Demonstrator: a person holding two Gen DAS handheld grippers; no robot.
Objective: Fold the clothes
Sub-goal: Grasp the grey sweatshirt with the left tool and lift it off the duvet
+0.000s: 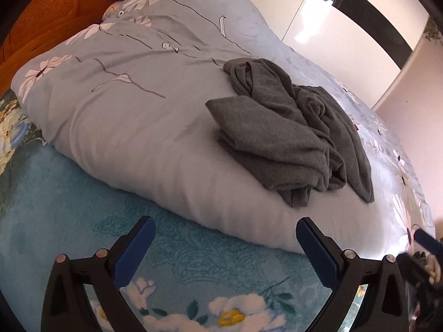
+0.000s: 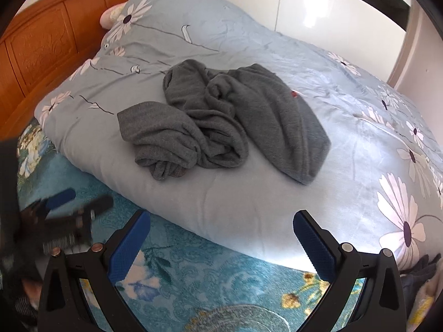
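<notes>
A crumpled dark grey garment lies in a heap on a pale blue floral duvet; it also shows in the right wrist view, with a small red mark on it. My left gripper is open and empty, held short of the duvet's near edge over a teal blanket. My right gripper is open and empty, also short of the duvet's edge. The left gripper shows blurred at the left of the right wrist view. Neither gripper touches the garment.
The duvet lies bunched on a teal floral blanket covering the bed. An orange wooden headboard stands at the far left. A pink pillow peeks out by it. White wardrobe doors stand beyond the bed.
</notes>
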